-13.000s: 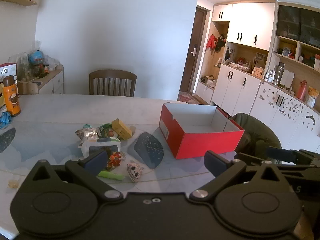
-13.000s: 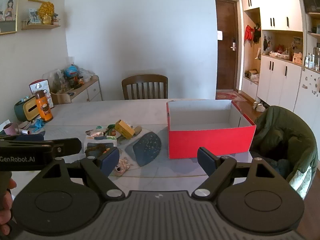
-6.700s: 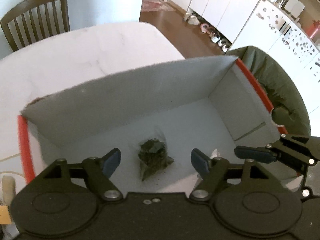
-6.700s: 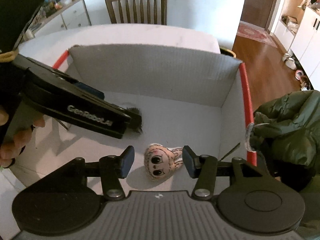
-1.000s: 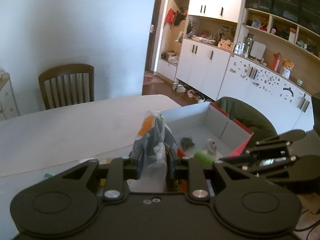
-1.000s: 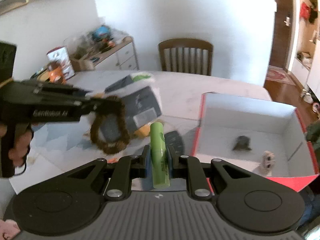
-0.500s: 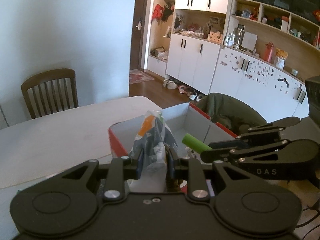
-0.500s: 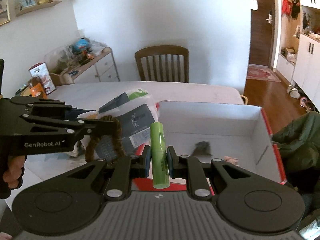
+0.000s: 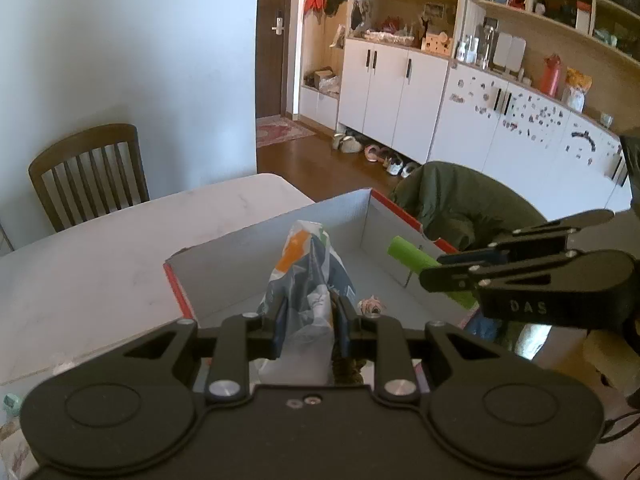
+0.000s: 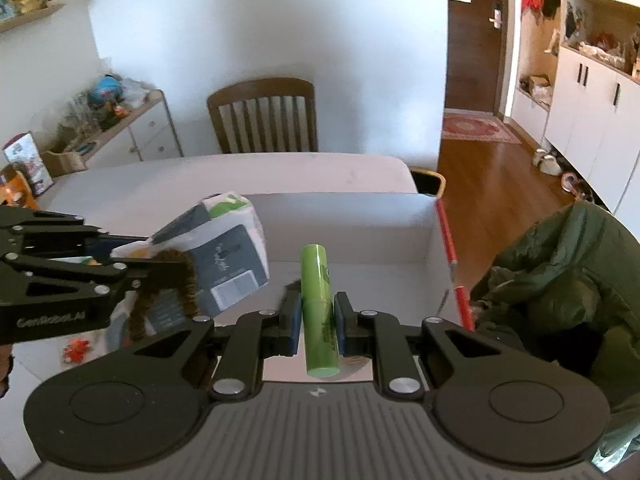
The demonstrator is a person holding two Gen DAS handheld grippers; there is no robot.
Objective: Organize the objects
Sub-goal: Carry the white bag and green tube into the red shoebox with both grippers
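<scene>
The green tube (image 10: 318,308) stood clamped in the right gripper (image 10: 316,322) above the red box (image 9: 178,288) on the white table (image 9: 100,248) — beside it, the left gripper (image 9: 308,322) pinched a plastic packet (image 9: 306,280) over the same box, a brown hair tie (image 10: 170,284) caught in its grip too.

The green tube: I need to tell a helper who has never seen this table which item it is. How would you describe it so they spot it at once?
Find the red box with pale inner walls on the white table. Over its open top, the right gripper is shut on a slim bright green tube pointing forward. Beside it, the left gripper holds a crumpled grey, white and orange packet; only the tube is smooth, plain green and cylindrical.
</scene>
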